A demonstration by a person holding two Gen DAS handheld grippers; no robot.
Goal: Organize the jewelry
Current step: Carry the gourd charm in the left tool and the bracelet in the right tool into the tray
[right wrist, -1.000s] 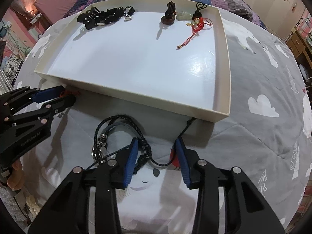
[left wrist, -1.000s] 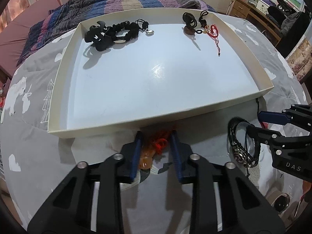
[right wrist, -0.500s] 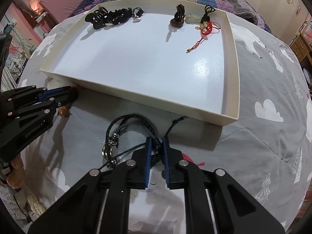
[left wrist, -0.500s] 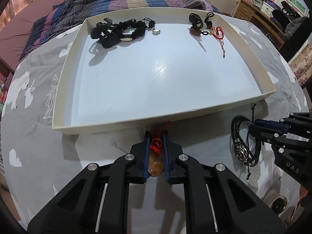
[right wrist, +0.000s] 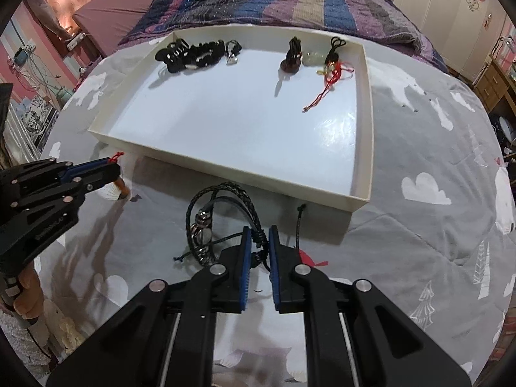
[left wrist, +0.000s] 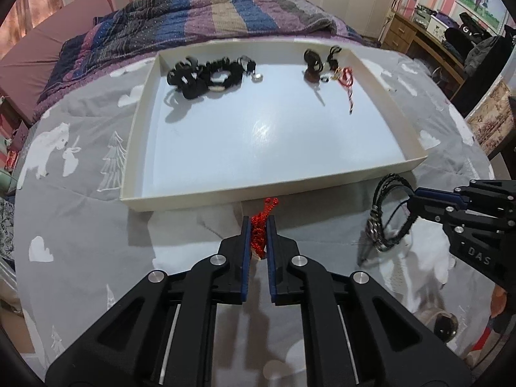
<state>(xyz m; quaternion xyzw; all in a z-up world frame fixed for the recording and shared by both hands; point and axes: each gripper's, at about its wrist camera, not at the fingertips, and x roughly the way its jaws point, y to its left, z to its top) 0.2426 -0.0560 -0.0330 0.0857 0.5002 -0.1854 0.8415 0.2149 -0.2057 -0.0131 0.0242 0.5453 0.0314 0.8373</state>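
Observation:
A white tray (left wrist: 180, 198) (right wrist: 225, 169) lies on the grey bedspread. Black beaded jewelry (left wrist: 206, 75) (right wrist: 190, 53) sits in its far left part, and brown, pale and red-corded pendants (left wrist: 325, 67) (right wrist: 319, 61) in its far right. My left gripper (left wrist: 258, 225) (right wrist: 116, 165) is shut on a red-corded pendant (left wrist: 259, 222), lifted just in front of the tray's near wall; its orange bead hangs mostly hidden below the jaws. My right gripper (right wrist: 258, 235) (left wrist: 414, 198) is shut on a black braided bracelet (right wrist: 222, 216) (left wrist: 385, 214) with silver beads, raised off the bedspread.
A striped quilt (left wrist: 206, 16) lies beyond the tray. A wooden desk (left wrist: 429, 42) with clutter stands at the far right. A person's hand (right wrist: 27, 293) holds the left gripper's handle. The middle of the tray holds nothing.
Both grippers closed, the left on the red-corded pendant and the right on the black bracelet, then rose with them off the bedspread.

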